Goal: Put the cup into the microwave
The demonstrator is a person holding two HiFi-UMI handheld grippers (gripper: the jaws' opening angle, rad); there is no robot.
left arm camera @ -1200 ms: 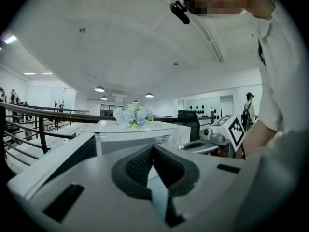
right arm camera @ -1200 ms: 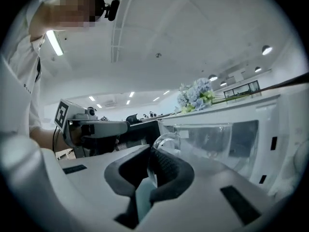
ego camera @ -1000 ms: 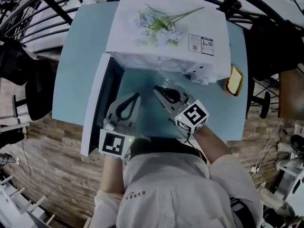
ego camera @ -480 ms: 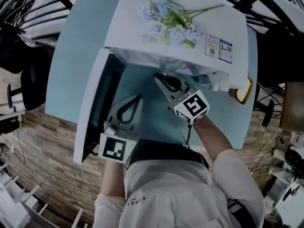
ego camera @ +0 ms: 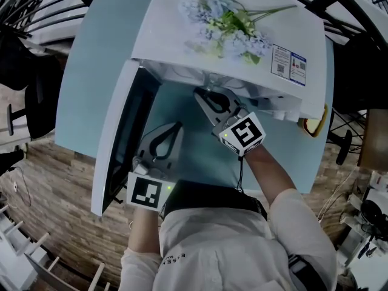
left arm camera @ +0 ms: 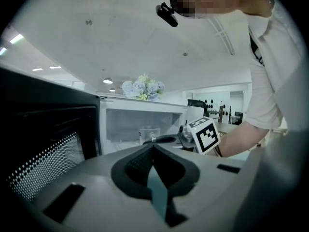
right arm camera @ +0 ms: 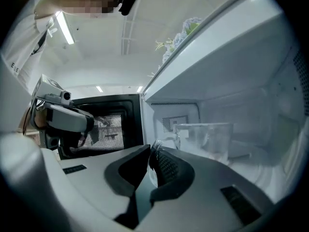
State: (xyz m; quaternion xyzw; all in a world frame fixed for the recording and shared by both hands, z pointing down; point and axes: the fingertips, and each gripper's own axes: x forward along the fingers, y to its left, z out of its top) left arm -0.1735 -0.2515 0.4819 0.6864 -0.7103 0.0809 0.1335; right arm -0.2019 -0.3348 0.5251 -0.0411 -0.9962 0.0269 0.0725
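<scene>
A clear glass cup (right arm camera: pixel 205 140) with a handle is inside the white microwave (ego camera: pixel 182 38), just past its opening. My right gripper (right arm camera: pixel 153 150) is shut on the cup's handle and reaches level into the cavity. From the left gripper view the cup (left arm camera: pixel 148 133) shows in the lit cavity beyond the right gripper's marker cube (left arm camera: pixel 206 135). The microwave door (ego camera: pixel 121 141) stands swung open to the left. My left gripper (ego camera: pixel 176 126) hovers over the table beside the door, jaws shut with nothing between them. In the head view the microwave's top hides the cup.
A bunch of pale blue artificial flowers (ego camera: pixel 227 26) lies on top of the microwave. A yellow object (ego camera: pixel 315 126) sits at the table's right edge. The light blue table (ego camera: pixel 91 71) ends at a wooden floor on the near side.
My right gripper has carried the cup forward, from in front of the opening to under the microwave's top. The left gripper has sunk a little beside the door.
</scene>
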